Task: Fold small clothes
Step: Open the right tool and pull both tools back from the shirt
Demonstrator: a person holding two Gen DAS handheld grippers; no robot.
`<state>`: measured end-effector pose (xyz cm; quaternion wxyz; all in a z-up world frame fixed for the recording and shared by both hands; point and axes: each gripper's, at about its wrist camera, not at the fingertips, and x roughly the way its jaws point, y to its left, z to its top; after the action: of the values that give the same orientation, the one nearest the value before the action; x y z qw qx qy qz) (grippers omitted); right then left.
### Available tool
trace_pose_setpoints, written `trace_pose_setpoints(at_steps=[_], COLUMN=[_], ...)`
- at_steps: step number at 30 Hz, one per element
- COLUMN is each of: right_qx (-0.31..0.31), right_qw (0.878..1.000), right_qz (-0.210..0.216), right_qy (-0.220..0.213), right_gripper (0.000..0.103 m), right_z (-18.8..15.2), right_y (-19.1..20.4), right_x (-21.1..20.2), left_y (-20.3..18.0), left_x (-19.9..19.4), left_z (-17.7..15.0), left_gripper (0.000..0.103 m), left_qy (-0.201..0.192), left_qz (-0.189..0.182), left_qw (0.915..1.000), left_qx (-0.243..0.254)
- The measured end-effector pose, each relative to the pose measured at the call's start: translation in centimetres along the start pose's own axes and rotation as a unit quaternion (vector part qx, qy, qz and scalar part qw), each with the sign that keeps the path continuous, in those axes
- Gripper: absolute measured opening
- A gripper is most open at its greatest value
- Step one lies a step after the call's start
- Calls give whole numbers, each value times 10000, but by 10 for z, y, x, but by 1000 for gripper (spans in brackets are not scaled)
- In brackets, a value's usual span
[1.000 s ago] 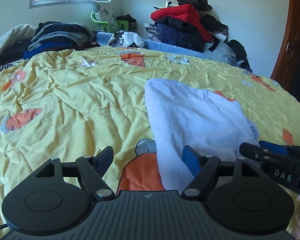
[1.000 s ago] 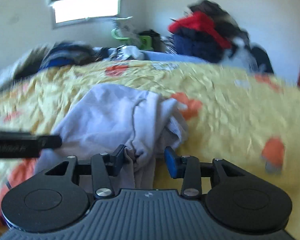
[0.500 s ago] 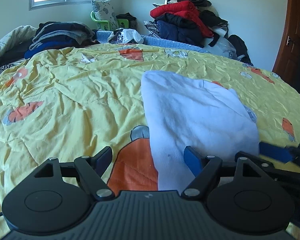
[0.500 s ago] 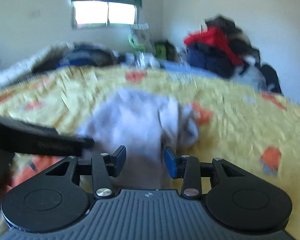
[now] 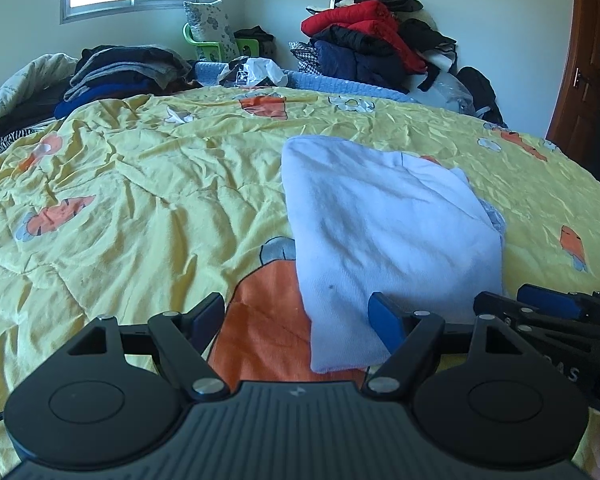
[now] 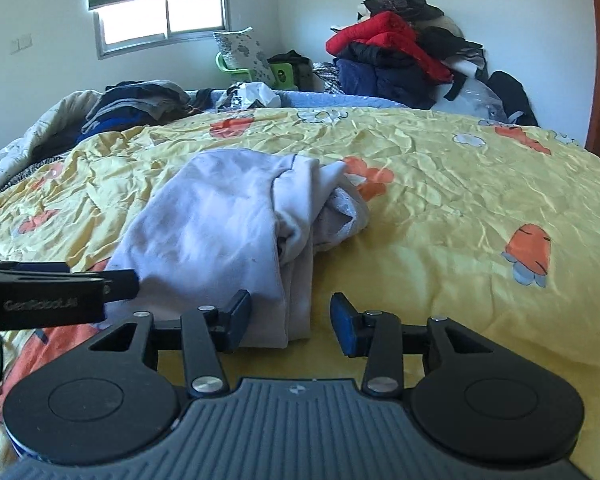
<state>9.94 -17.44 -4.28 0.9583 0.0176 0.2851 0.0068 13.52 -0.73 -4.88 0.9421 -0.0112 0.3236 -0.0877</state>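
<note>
A pale lilac-white small garment [image 5: 388, 236] lies folded on the yellow carrot-print bedspread [image 5: 140, 208]. In the right wrist view the garment [image 6: 220, 232] shows a rumpled right side with a grey inner layer. My left gripper [image 5: 300, 316] is open over the garment's near left corner, holding nothing. My right gripper [image 6: 290, 318] is open with the garment's near right edge lying between its fingers, apart from the pads. Each gripper shows at the edge of the other's view: the right one [image 5: 548, 308] and the left one [image 6: 60, 284].
A tall pile of red, navy and black clothes [image 5: 372, 40] stands at the far right of the bed. A stack of dark folded clothes [image 5: 120, 72] lies at the far left. A green chair with a pillow [image 5: 216, 36] stands under the window. A wooden door [image 5: 588, 60] is at right.
Both grippers have drawn back toward the near edge of the garment. The right gripper has opened wider and its view has steadied. The garment lies flatter.
</note>
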Motion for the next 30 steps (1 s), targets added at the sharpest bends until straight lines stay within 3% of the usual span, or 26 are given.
trace_pose_setpoints(at_steps=[9,14,17,30], right_qx=[13,-112,183,74], right_qw=[9998,9996,9997,9999], right_qz=[-34,-250,-152,-37], right_qy=[-188,103,70,83], right_gripper=[53,52,53,62], right_z=[1,-2,-3,-20], right_y=[5,7,0,14], right_x=[-16,-3,-11,-33], left_y=[3,1,1,2], left_x=[-14,-16,-19,-32], left_z=[-4,-6,-9,-24], left_gripper=[79,79,79,79], left_qy=[-66,-53,-55,-32], left_qz=[36,42,67,98], left_qw=[10000,10000,10000,9999], left_qx=[-57,-20,-7,-46])
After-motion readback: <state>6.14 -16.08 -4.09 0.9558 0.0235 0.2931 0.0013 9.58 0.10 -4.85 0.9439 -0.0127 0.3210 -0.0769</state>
